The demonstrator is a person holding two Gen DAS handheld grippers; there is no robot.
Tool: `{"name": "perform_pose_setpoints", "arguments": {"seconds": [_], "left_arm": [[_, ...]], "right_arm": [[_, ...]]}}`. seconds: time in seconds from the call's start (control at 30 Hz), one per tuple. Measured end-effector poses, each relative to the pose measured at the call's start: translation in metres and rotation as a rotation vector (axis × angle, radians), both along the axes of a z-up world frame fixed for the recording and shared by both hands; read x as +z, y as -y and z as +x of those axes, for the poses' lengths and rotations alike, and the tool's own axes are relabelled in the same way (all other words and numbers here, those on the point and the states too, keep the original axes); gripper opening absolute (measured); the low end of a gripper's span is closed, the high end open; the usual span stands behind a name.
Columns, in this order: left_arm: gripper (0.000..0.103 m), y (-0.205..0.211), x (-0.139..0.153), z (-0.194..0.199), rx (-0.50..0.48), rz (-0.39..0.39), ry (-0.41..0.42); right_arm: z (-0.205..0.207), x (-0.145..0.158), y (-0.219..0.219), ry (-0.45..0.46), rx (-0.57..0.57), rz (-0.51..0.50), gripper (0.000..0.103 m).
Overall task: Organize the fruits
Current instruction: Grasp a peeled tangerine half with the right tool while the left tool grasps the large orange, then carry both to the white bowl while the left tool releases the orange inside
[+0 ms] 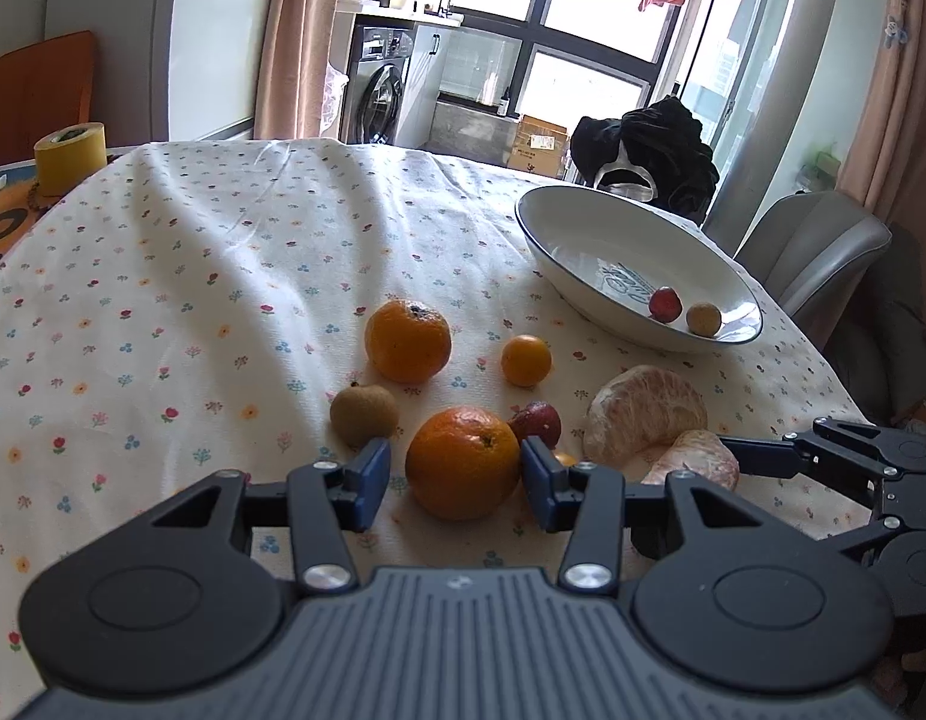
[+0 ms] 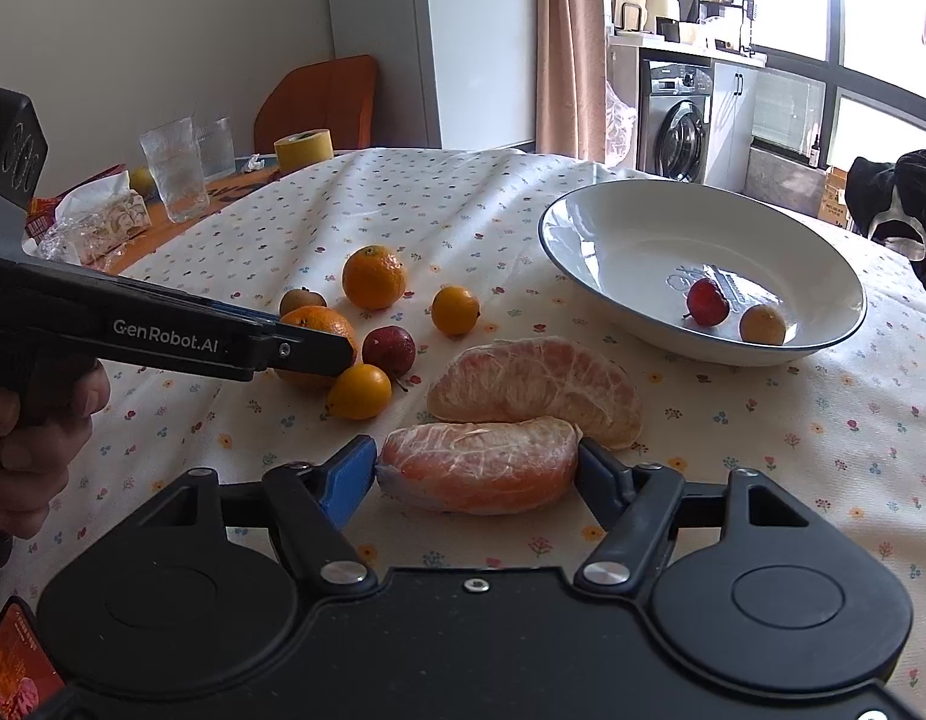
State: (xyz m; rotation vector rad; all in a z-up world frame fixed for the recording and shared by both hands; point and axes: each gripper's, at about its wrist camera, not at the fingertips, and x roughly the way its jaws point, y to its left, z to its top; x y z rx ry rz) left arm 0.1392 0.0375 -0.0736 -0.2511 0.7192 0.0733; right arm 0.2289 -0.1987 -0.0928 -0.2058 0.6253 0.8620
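1. Fruits: the left gripper (image 1: 454,474) straddles the near orange (image 1: 463,462), jaws apart, right pad touching, left pad just off.
2. The right gripper (image 2: 478,471) brackets a peeled segment (image 2: 478,468), pads at its ends; grip uncertain.
3. Bowl (image 2: 613,222) holds two small fruits; about eight remain on the tablecloth (image 1: 193,276).

A yellow tape roll (image 2: 304,149) stands near two drinking glasses (image 2: 175,171) beyond the floral tablecloth (image 2: 403,192).
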Motion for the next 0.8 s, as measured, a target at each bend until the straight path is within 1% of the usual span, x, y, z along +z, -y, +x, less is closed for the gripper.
{"name": "perform_pose_setpoints", "arguments": {"seconds": [0.03,0.1,0.17,0.23,0.5,0.8], "left_arm": [[0.045,0.000,-0.001,0.001,0.001,-0.008,-0.002],[0.040,0.003,-0.001,0.000,-0.004,0.005,0.006],[0.040,0.006,0.000,-0.001,-0.006,0.009,0.003],[0.040,0.007,0.002,-0.003,-0.003,0.005,0.005],[0.040,0.009,0.018,-0.009,0.006,0.027,0.040],[0.040,0.021,0.031,-0.008,-0.012,0.054,0.060]], "right_arm": [[0.000,0.001,0.002,0.000,-0.002,0.004,0.069],[0.000,0.002,0.005,0.005,-0.005,0.009,0.069],[0.000,0.004,0.007,0.009,-0.012,0.013,0.069],[0.001,0.007,0.010,0.014,-0.018,0.022,0.069],[0.005,0.013,0.020,0.028,-0.042,0.051,0.069],[0.009,0.020,0.032,0.047,-0.057,0.072,0.069]]}}
